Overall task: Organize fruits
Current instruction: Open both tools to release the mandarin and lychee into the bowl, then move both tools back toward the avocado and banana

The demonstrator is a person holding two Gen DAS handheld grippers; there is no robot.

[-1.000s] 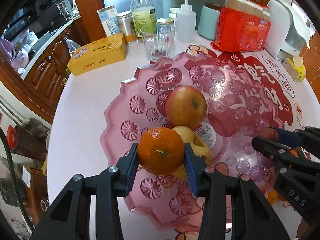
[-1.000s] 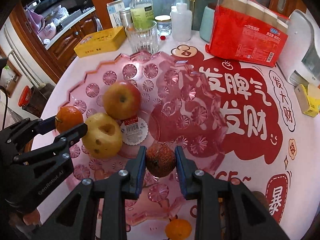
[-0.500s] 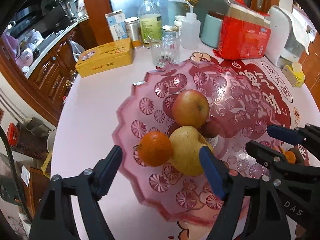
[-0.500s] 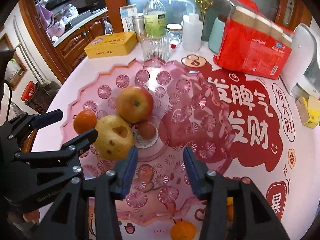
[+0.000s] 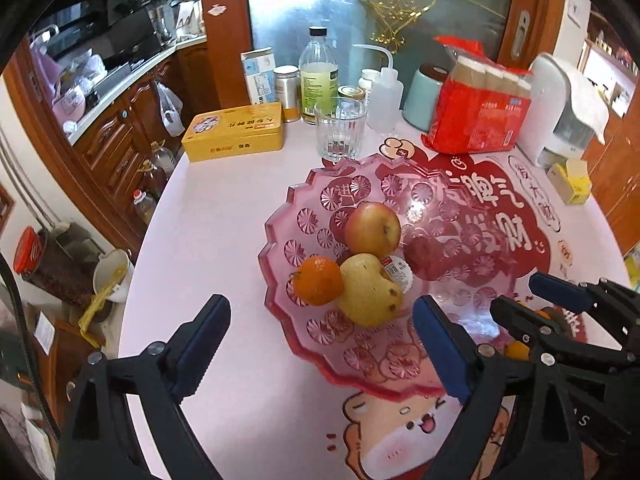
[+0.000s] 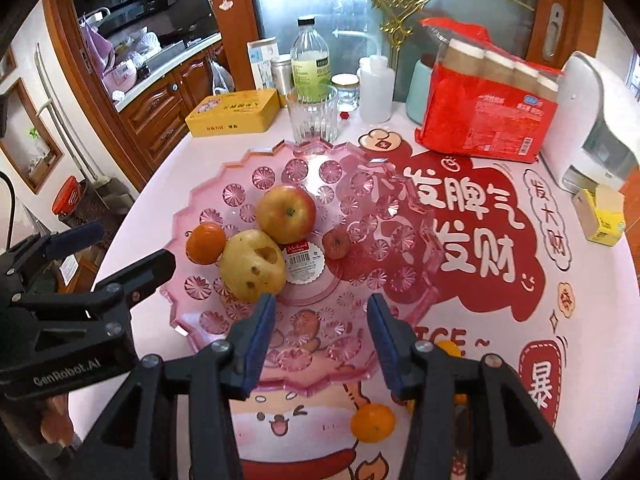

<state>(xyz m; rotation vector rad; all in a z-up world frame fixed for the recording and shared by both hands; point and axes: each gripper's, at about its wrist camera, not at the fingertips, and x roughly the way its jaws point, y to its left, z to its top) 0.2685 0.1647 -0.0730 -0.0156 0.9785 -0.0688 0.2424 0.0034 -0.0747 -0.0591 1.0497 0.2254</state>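
Note:
A pink glass fruit bowl (image 5: 320,364) (image 6: 200,322) sits on the table. It holds a red-yellow apple (image 5: 373,229) (image 6: 286,213), a yellow pear (image 5: 370,289) (image 6: 253,266), an orange (image 5: 318,280) (image 6: 206,243) and a small dark red fruit (image 5: 421,253) (image 6: 337,243). My left gripper (image 5: 320,336) is open and empty, just in front of the bowl's near rim. My right gripper (image 6: 321,330) is open and empty over the bowl's near edge. A loose orange (image 6: 373,423) lies on the table near my right gripper; another (image 6: 448,347) is partly hidden by its finger.
Behind the bowl stand a drinking glass (image 5: 340,130), a yellow tin (image 5: 234,131), a bottle (image 5: 319,76), a squeeze bottle (image 5: 384,96), a red package (image 5: 480,116) and a white appliance (image 5: 560,108). The table's left edge (image 5: 132,280) drops off toward wooden cabinets.
Both grippers let go of their fruit, opened wide and pulled back toward me. The orange and the small red fruit now rest in the bowl.

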